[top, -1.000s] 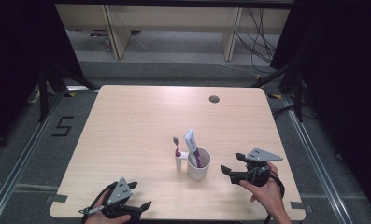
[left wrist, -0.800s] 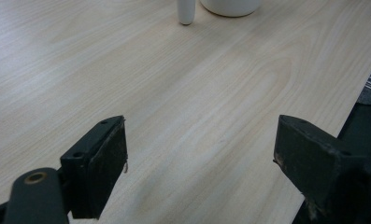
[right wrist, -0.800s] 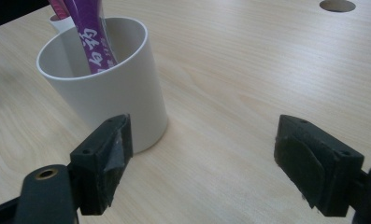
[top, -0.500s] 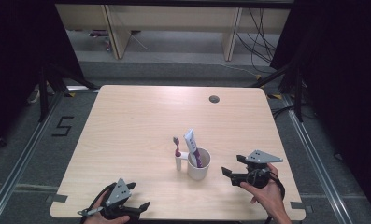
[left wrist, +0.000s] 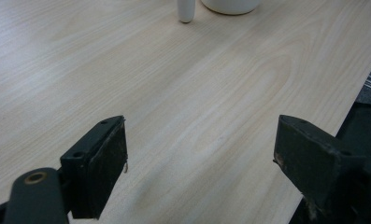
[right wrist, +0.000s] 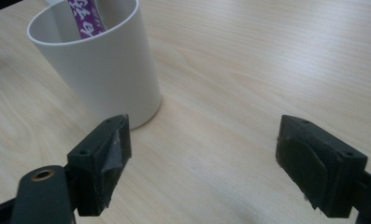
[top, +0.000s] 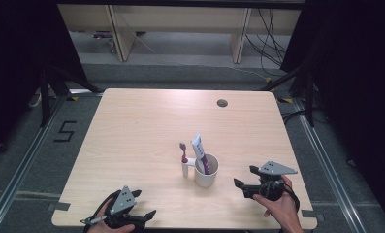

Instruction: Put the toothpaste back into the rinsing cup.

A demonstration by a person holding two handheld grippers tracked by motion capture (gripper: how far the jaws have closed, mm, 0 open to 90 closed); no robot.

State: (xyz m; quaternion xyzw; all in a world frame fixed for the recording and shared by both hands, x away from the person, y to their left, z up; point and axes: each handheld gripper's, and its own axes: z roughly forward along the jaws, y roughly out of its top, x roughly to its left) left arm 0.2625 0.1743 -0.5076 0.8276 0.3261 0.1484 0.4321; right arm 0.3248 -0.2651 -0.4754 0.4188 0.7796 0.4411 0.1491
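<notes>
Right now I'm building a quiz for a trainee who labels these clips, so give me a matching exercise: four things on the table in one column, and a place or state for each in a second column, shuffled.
Things
1. white cup
2. toothpaste tube
3. toothbrush
4. right gripper

Places or states
A. upright in a small white holder beside the cup
B. open, empty, just right of the cup
C. stands near the middle of the table
D. inside the cup, sticking out above its rim

Pairs: 1-C, 2-D, 3-A, 4-B
</notes>
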